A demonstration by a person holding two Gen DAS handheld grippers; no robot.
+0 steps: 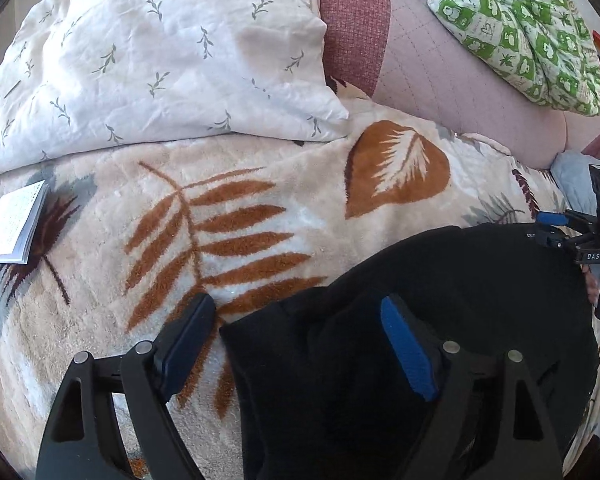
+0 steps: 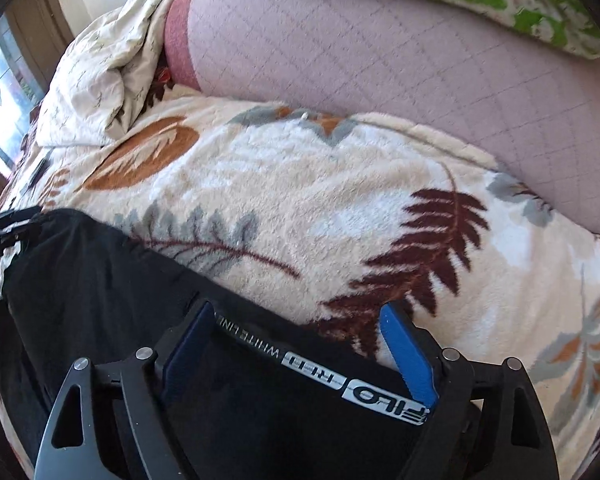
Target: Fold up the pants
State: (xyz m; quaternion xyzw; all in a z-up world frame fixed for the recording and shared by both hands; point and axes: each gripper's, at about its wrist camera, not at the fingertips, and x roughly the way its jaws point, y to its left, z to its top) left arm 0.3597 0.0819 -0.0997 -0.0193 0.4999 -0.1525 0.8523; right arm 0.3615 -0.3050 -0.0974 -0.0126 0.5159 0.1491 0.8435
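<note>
Black pants (image 1: 440,300) lie on a cream leaf-print fleece blanket (image 1: 240,208). My left gripper (image 1: 296,332) is open, its jaws wide apart over the pants' left edge, with one finger over the blanket and one over the cloth. In the right wrist view my right gripper (image 2: 296,340) is open over the pants (image 2: 100,272) at the waistband (image 2: 340,376), which carries white lettering. The right gripper also shows at the right edge of the left wrist view (image 1: 556,232), at the pants' far corner.
A white leaf-print pillow (image 1: 160,60) lies at the back left. A small booklet (image 1: 14,224) lies on the blanket at the left. A pink quilted sofa back (image 1: 452,80) and a green patterned cloth (image 1: 520,28) are behind.
</note>
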